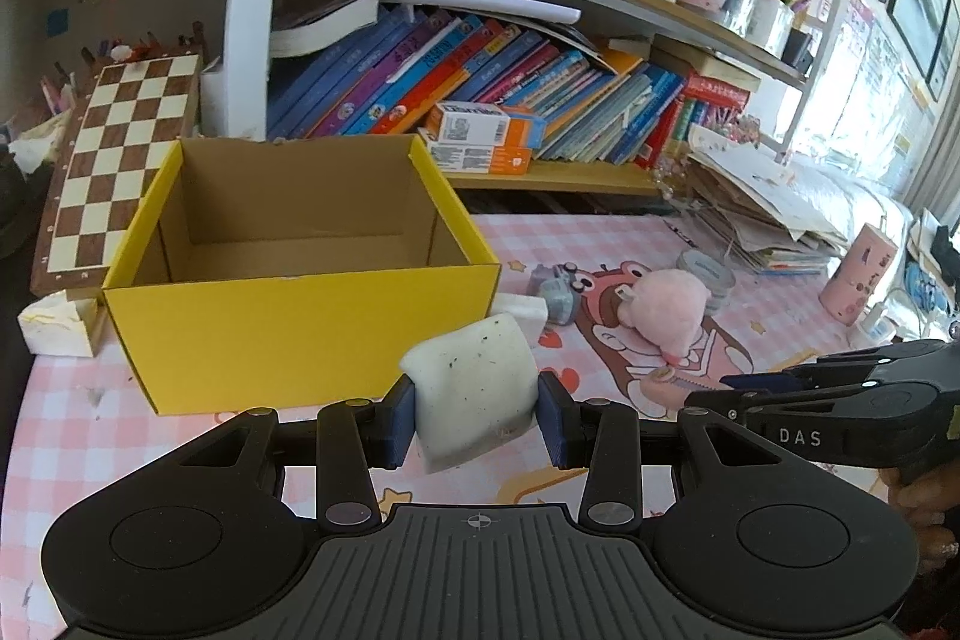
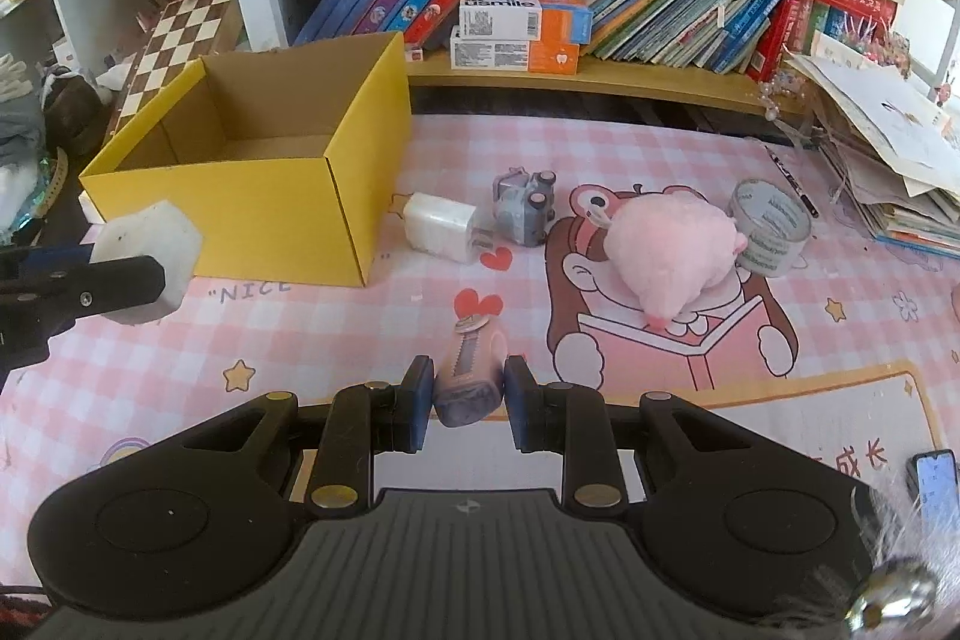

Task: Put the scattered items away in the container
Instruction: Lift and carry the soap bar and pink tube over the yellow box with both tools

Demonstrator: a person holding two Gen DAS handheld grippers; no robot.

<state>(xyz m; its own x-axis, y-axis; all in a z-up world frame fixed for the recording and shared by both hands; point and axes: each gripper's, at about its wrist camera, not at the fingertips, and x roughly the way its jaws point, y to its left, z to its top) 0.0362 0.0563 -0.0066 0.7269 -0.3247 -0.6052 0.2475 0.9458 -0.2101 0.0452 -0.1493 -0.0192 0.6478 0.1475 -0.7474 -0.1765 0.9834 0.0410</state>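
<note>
The left gripper [image 1: 477, 418] clamps a speckled white foam block [image 1: 471, 391] just before the open yellow cardboard box [image 1: 300, 334]. The right gripper [image 2: 465, 409] pinches a pink utility knife [image 2: 471, 376] lying on the pink checked mat [image 2: 300, 340]. Right of the box lie one white charger [image 2: 438, 226], one grey toy truck [image 2: 522, 208], one fluffy pink plush [image 2: 672, 256] and one tape roll [image 2: 771, 226].

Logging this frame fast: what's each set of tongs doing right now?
Left tongs: shut on the white sponge, lifted near the yellow box.
Right tongs: shut on the pink utility knife, low over the mat.
</note>
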